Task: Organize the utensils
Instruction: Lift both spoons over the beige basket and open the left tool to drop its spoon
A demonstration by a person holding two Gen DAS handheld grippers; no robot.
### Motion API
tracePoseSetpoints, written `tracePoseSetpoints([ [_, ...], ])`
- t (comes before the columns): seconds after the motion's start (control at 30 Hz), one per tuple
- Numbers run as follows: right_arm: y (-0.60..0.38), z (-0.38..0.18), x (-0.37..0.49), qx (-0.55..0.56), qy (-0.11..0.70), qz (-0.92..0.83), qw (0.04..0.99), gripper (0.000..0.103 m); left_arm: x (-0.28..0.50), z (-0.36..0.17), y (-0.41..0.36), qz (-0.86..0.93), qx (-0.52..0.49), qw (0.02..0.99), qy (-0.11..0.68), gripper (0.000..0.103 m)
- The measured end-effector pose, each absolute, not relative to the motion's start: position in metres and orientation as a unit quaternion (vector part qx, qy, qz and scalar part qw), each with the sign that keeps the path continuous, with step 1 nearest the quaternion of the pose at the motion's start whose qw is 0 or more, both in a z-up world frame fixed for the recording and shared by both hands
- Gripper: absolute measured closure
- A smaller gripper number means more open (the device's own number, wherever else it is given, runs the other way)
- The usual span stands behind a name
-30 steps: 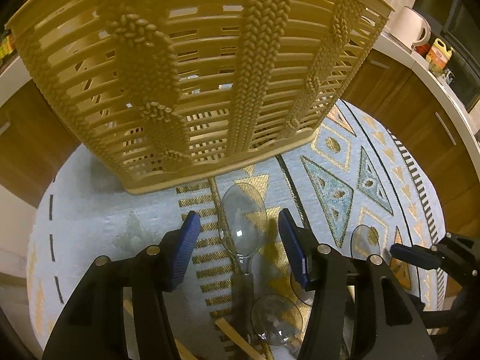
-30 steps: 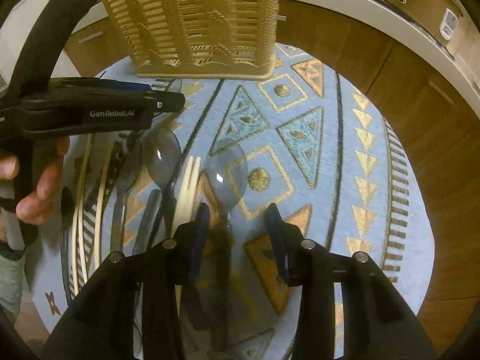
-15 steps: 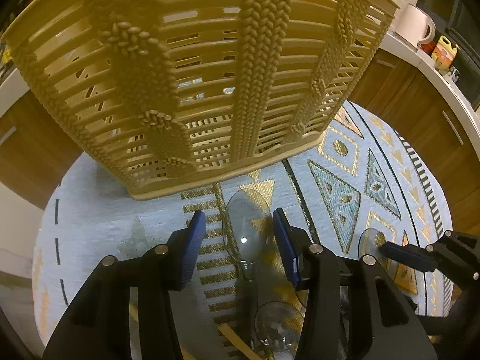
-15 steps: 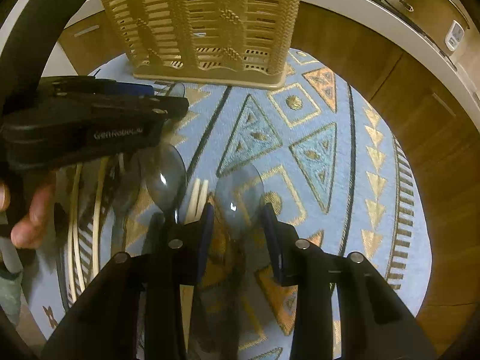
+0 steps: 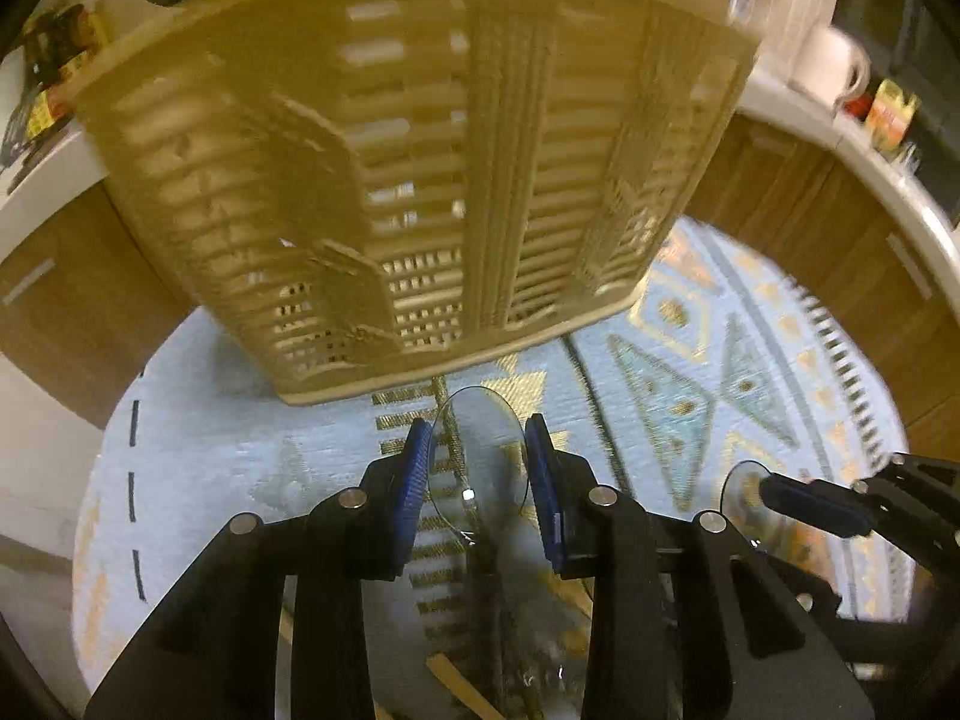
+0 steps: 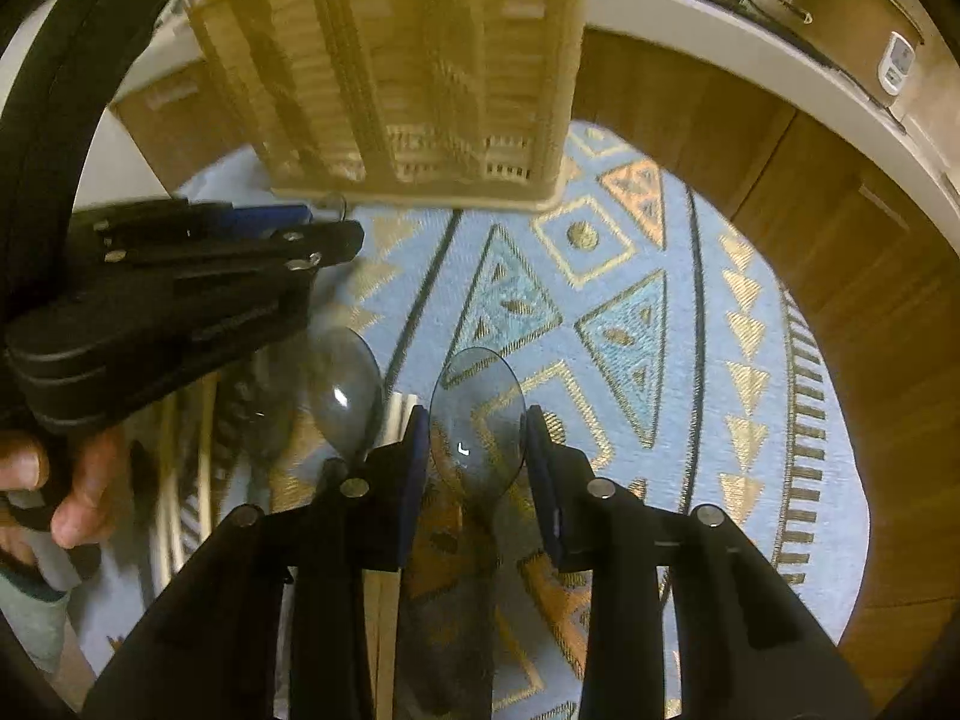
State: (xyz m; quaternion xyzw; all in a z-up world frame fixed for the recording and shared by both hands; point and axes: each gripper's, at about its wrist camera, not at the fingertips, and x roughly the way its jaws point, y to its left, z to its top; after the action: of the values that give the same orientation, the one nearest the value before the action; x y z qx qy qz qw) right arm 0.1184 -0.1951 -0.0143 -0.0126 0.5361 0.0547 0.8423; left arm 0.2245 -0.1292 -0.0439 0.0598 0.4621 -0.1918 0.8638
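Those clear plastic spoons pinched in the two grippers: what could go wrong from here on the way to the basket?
1. Each gripper, left and right, pinches only the bowl edges of its clear spoon; smooth curved plastic might slip or twist out.
2. The beige basket stands tall close ahead; a spoon could strike its slatted wall rather than clear the rim.
3. The grippers work side by side, so they might bump each other.

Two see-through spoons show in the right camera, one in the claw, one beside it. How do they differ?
The gripped spoon sits between the right claw's blue pads, bowl over bare rug. The loose spoon lies outside the claw, to its left, beside a cream fork. Both are clear plastic, bowls toward the basket.
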Motion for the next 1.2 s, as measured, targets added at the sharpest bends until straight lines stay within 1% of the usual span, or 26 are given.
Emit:
tracePoseSetpoints([
  [0.27, -0.207, 0.044, 0.068, 0.017, 0.428, 0.091, 0.899, 0.074, 0.174, 0.017, -0.079, -0.265, -0.03, 0.898, 0.349, 0.073],
  [0.4, -0.212, 0.06, 0.051, 0.05, 0.381, 0.115, 0.916, 0.074, 0.151, 0.052, -0.061, -0.277, -0.043, 0.914, 0.294, 0.073],
  [0.6, -0.21, 0.097, 0.053, 0.072, 0.306, 0.13, 0.94, 0.075, 0.13, 0.088, -0.051, -0.275, -0.06, 0.931, 0.233, 0.073],
  [0.73, -0.208, 0.129, 0.063, 0.078, 0.26, 0.137, 0.953, 0.075, 0.135, 0.117, -0.037, -0.264, -0.07, 0.943, 0.193, 0.073],
  [0.97, -0.2, 0.177, 0.109, 0.075, 0.199, 0.13, 0.969, 0.075, 0.163, 0.156, -0.028, -0.234, -0.074, 0.96, 0.135, 0.073],
  [1.2, -0.21, 0.202, 0.156, 0.093, 0.161, 0.105, 0.977, 0.075, 0.198, 0.174, -0.027, -0.21, -0.084, 0.969, 0.097, 0.073],
])
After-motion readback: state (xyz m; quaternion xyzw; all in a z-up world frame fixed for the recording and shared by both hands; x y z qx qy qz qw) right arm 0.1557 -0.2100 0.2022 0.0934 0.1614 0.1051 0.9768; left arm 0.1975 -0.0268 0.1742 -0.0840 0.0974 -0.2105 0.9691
